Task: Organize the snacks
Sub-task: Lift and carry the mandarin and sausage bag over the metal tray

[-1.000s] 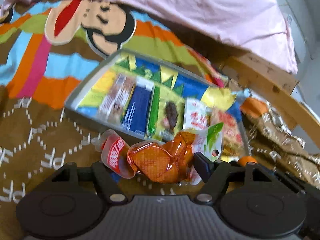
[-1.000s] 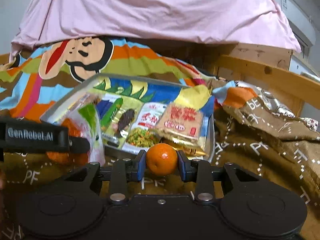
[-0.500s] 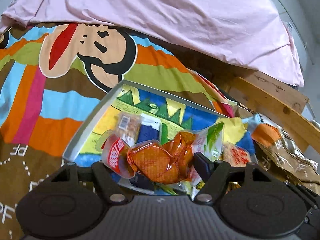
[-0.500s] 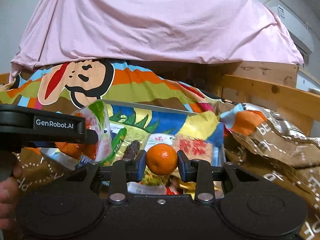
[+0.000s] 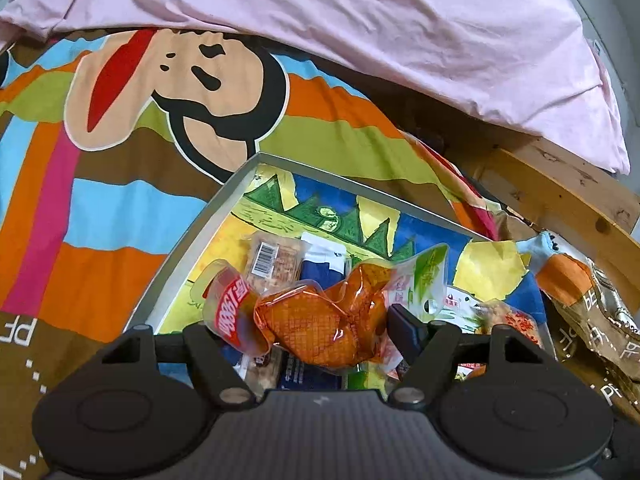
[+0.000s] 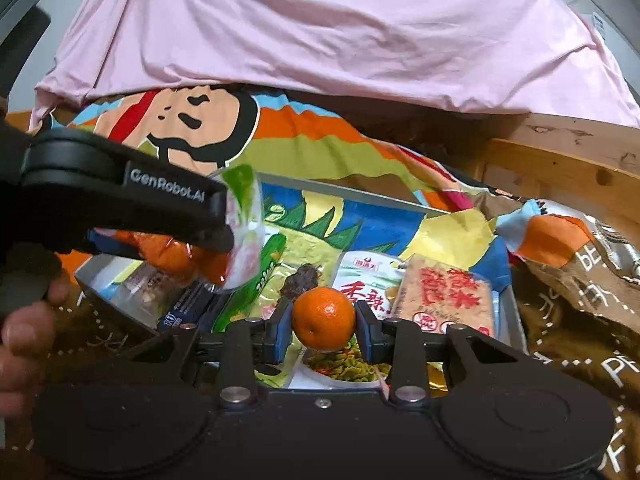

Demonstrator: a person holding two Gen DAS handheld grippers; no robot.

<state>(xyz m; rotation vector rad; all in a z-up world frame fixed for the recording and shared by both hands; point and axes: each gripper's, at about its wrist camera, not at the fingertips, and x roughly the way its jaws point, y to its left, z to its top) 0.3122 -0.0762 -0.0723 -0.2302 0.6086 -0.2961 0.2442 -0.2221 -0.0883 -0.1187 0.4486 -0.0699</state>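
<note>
Tongs at the bottom of each frame come first: the left tongs (image 5: 320,332) clamp an orange snack packet (image 5: 320,328), the right tongs (image 6: 323,320) pinch a mandarin (image 6: 324,319). Both hang over the tray (image 5: 200,236) of snacks at frame centre, which lies on the striped bedspread (image 5: 100,208). Pink bedding (image 5: 360,20) fills the top.

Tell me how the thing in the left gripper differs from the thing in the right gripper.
The left gripper holds an orange snack packet; the right gripper holds a mandarin. The snack packet is crinkled, glossy, printed plastic; the mandarin is bare, round, matte fruit. The snack packet juts out past both fingers, while the mandarin fits neatly between its pads. Both are orange, clamped and lifted over the tray of snacks.
</note>
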